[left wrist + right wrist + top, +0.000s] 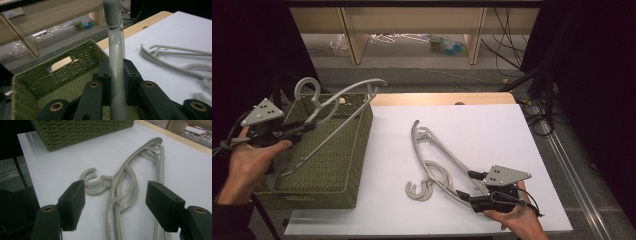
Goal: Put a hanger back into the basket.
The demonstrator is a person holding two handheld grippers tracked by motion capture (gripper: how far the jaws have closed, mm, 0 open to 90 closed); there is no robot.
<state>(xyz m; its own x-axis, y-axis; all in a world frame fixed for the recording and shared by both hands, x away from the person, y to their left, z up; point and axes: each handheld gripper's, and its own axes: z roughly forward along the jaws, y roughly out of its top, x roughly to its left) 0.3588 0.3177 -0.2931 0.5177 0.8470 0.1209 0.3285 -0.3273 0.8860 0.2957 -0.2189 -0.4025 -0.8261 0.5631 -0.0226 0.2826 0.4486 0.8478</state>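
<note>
Your left gripper (307, 125) has its jaws clamped on the neck of a grey hanger (339, 107); in the left gripper view the pale stem (116, 72) runs straight up between the two black pads (103, 82), which press it from both sides. Holding it by the neck, just under the hook, seems the sensible choice: the long arms stay free to swing clear of the walls. Beyond your fingertips the hanger slants over the green woven basket (357, 165), hook up past the far rim and one arm reaching down into the basket's interior, so it looks to me like you are lowering it in or about to.

Your right gripper (474, 187) has its jaws spread wide and pinches nothing. In the right gripper view the two pads (72, 203) stand apart on either side of the remaining hangers (125, 192), which lie flat on the white table (492, 130) directly ahead of the fingertips, stacked and tangled, hooks curled toward the basket side. The bars sit between the pads but untouched. That straddling pose suggests you are lining up the next pick. Because they overlap, closing on one bar alone will likely take some care.
</note>
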